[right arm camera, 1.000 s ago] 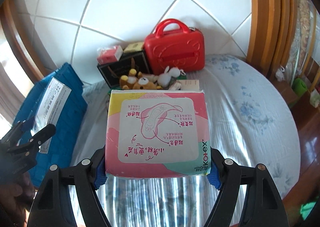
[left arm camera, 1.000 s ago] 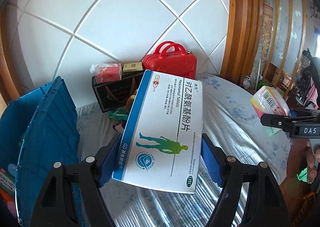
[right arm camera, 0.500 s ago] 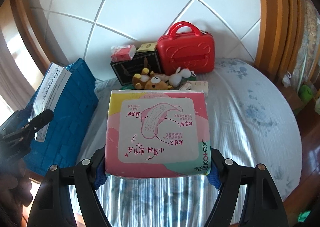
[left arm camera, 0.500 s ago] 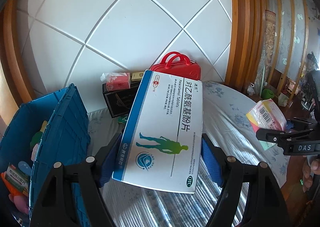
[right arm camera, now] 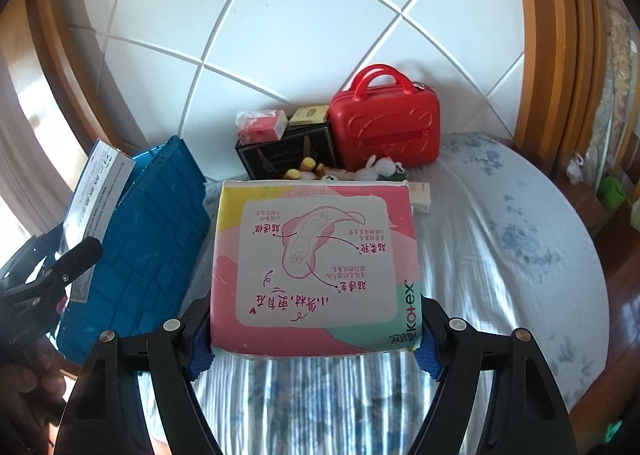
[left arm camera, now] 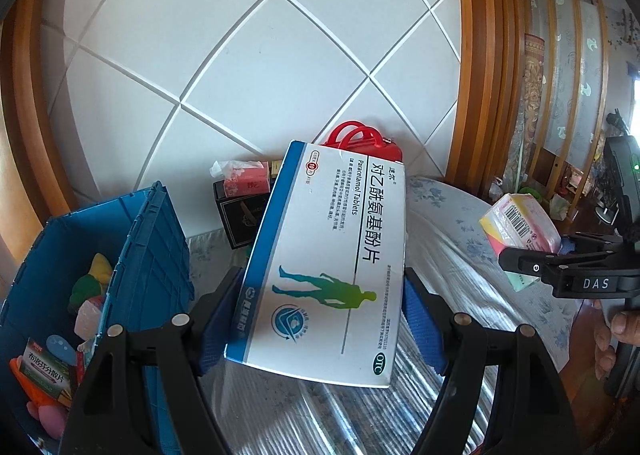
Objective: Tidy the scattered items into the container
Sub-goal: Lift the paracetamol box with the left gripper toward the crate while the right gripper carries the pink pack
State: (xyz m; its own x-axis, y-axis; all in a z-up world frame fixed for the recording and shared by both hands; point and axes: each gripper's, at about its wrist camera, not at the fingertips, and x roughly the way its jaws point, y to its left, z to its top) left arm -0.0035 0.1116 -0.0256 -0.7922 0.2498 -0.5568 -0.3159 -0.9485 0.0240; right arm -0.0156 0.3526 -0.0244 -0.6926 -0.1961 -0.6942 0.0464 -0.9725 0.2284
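Observation:
My left gripper [left arm camera: 320, 319] is shut on a white and blue paracetamol tablet box [left arm camera: 328, 255], held above the bed. The blue crate [left arm camera: 132, 255] stands at the left of that view, with toys and a small medicine box inside. My right gripper [right arm camera: 316, 335] is shut on a pink pack of sanitary pads [right arm camera: 316, 267]. The same pack [left arm camera: 520, 231] shows at the right of the left wrist view, and the tablet box [right arm camera: 96, 207] with the left gripper shows at the left of the right wrist view, by the crate [right arm camera: 152, 235].
At the headboard sit a red hard case [right arm camera: 388, 127], a black box [right arm camera: 288, 155] with a pink tissue pack [right arm camera: 262, 125] on top, several plush toys [right arm camera: 340, 171] and a small cream box [right arm camera: 420, 197]. The bed [right arm camera: 500, 235] has a floral sheet.
Both grippers rose and drew back with their loads. The left view swung left, so more of the crate's inside now shows. The red case looks smaller and farther.

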